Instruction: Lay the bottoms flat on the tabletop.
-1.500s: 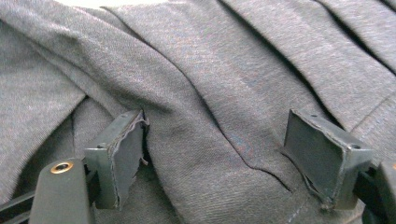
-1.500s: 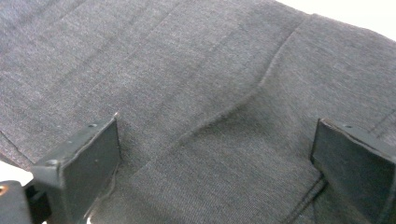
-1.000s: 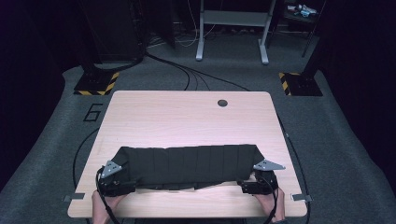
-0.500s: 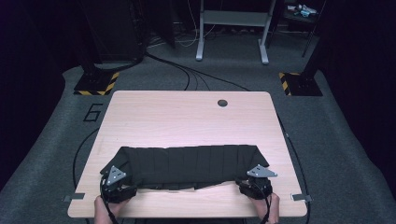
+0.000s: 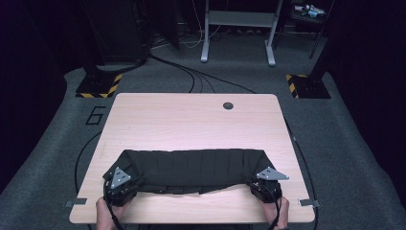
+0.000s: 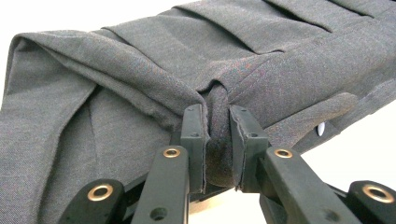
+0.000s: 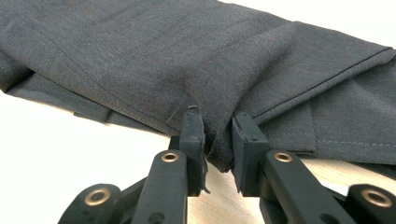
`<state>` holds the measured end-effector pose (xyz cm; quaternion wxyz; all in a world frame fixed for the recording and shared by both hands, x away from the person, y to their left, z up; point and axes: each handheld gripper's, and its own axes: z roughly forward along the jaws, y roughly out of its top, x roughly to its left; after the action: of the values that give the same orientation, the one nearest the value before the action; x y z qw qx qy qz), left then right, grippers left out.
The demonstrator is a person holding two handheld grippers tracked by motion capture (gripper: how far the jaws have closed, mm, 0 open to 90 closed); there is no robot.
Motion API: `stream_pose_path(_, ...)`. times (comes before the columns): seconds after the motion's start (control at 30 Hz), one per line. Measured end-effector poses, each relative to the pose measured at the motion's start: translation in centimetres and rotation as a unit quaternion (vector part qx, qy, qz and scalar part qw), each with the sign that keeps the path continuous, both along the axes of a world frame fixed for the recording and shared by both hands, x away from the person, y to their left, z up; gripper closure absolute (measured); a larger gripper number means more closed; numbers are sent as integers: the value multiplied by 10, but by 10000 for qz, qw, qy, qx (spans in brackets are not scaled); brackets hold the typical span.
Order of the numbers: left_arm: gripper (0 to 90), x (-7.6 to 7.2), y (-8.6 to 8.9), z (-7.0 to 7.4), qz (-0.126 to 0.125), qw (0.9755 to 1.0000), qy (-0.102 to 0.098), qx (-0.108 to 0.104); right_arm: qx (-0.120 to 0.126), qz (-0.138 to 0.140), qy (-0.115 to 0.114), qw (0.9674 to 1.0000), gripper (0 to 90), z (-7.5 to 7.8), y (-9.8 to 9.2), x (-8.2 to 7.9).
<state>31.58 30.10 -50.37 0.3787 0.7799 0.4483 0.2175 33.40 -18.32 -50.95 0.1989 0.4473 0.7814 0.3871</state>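
A dark grey folded garment lies stretched across the near part of the wooden table. My left gripper holds its near left corner, jaws pinched on a bunched fold of the garment. My right gripper holds the near right corner, shut on a fold of the garment. In the high view a hand shows behind each gripper at the table's front edge. The near hem sags between the two grippers. A small white button peeks out under a fabric tab.
A round cable hole sits near the table's far edge. Black cables run over the grey carpet behind. Yellow-black striped bases stand at both far sides, and a white frame at the back.
Both grippers have pulled the garment's near edge towards the front of the table. The cloth has slid nearer, and the grippers have stayed shut on its corners.
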Motion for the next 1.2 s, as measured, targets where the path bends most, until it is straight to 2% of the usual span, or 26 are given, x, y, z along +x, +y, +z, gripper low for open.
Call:
stream_pose_path(0.37, 793, 4, 3, 15, -71, 9999, -84, -119, -116, 28, -197, 9997, 794, 15, 3, 0)
stream_pose_path(0.43, 797, 5, 4, 17, -101, 9999, -113, -79, -154, 50, -241, 9996, 798, 19, 4, 1)
stream_pose_path(0.53, 804, 6, 3, 20, -72, 9998, -175, -119, -156, 63, -284, 9995, 802, 24, 5, 2)
stream_pose_path(0.7, 820, 10, 3, 26, -52, 9998, -153, -120, -171, 65, -334, 9993, 806, 31, 6, 5)
stream_pose_path(0.77, 821, 12, 3, 28, -39, 9997, -219, -126, -199, 74, -379, 9991, 807, 34, 7, 6)
stream_pose_path(1.2, 831, 26, 3, 52, -108, 9992, -393, -1, -346, 118, -588, 9976, 814, 58, 10, 19)
